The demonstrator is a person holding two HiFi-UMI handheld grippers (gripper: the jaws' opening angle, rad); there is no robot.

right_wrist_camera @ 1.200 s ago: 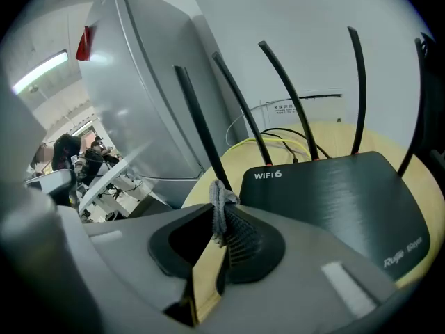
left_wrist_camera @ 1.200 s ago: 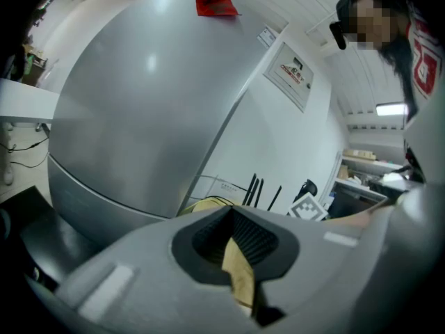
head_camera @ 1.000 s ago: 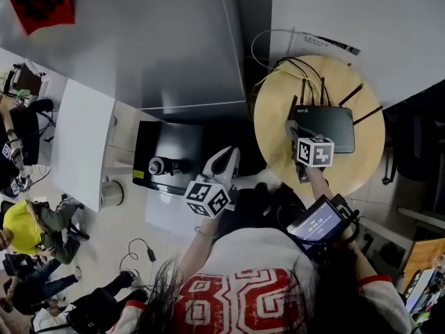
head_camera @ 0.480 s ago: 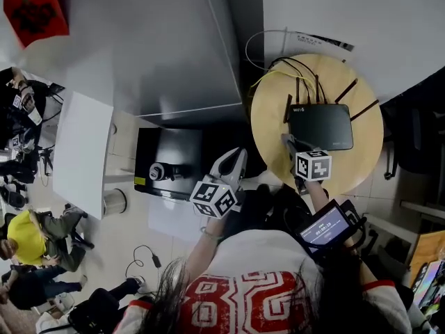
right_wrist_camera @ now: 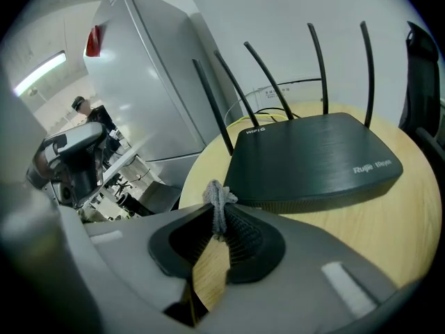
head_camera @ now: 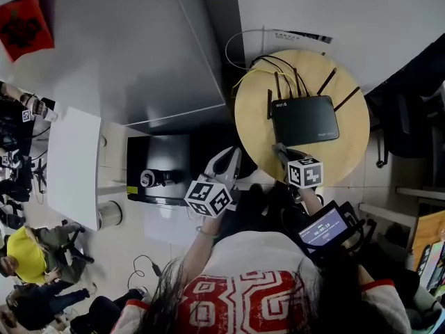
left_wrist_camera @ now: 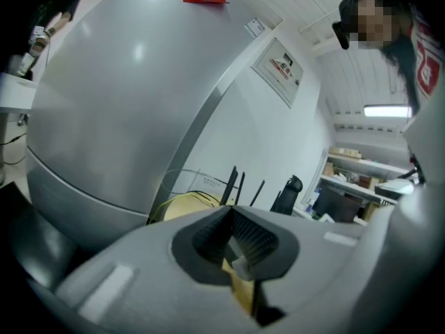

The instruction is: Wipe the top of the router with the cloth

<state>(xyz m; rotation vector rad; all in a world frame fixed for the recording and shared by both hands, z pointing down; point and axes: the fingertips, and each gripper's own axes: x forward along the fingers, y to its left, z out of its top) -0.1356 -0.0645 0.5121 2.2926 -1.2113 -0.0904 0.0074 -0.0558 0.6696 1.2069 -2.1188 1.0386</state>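
A black router (head_camera: 304, 120) with several upright antennas lies on a round wooden table (head_camera: 354, 152). My right gripper (head_camera: 278, 148) hovers over the table's near-left part, just short of the router's front-left corner. In the right gripper view the router (right_wrist_camera: 313, 158) fills the middle, and my right gripper (right_wrist_camera: 219, 218) is shut on a small bunched grey cloth (right_wrist_camera: 218, 199) that sticks up between the jaws. My left gripper (head_camera: 226, 160) is held off the table to its left, above the floor. Its jaws (left_wrist_camera: 233, 245) are shut with nothing in them.
A tall grey cabinet (head_camera: 139, 47) stands left of the table. Cables (head_camera: 261, 65) run behind the router. A black chair (head_camera: 410, 110) is at the right, a black box (head_camera: 156, 169) on the floor below the left gripper. People stand at the far left.
My right gripper with the cloth has drawn back from the router's front-left edge toward the near side of the table. The left gripper has hardly moved.
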